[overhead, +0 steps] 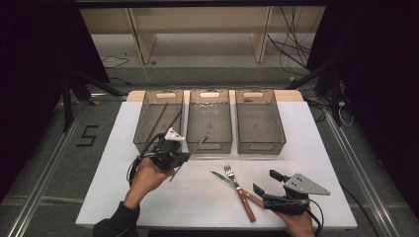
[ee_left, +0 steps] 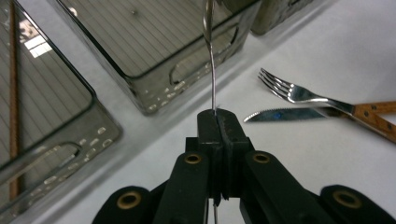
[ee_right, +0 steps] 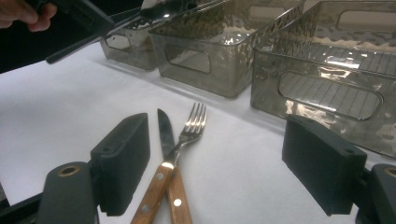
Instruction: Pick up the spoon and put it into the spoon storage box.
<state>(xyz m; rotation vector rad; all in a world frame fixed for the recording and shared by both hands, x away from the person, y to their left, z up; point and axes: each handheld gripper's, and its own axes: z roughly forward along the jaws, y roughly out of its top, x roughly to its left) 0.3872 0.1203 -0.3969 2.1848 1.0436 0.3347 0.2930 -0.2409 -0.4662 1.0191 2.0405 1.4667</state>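
Thin utensil (ee_left: 212, 70) in my left gripper (ee_left: 218, 122): top cut off by frame edge, probably a spoon. Fork (ee_left: 299, 93) and knife (ee_left: 289, 114) handles cropped too.

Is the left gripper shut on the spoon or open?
Shut on it: the left gripper has its jaws pressed together around the thin metal spoon, whose stem rises from between them toward the middle bin.

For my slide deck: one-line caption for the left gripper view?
Left tool shut on a thin metal utensil beside smoky bins, fork and knife lying crossed.
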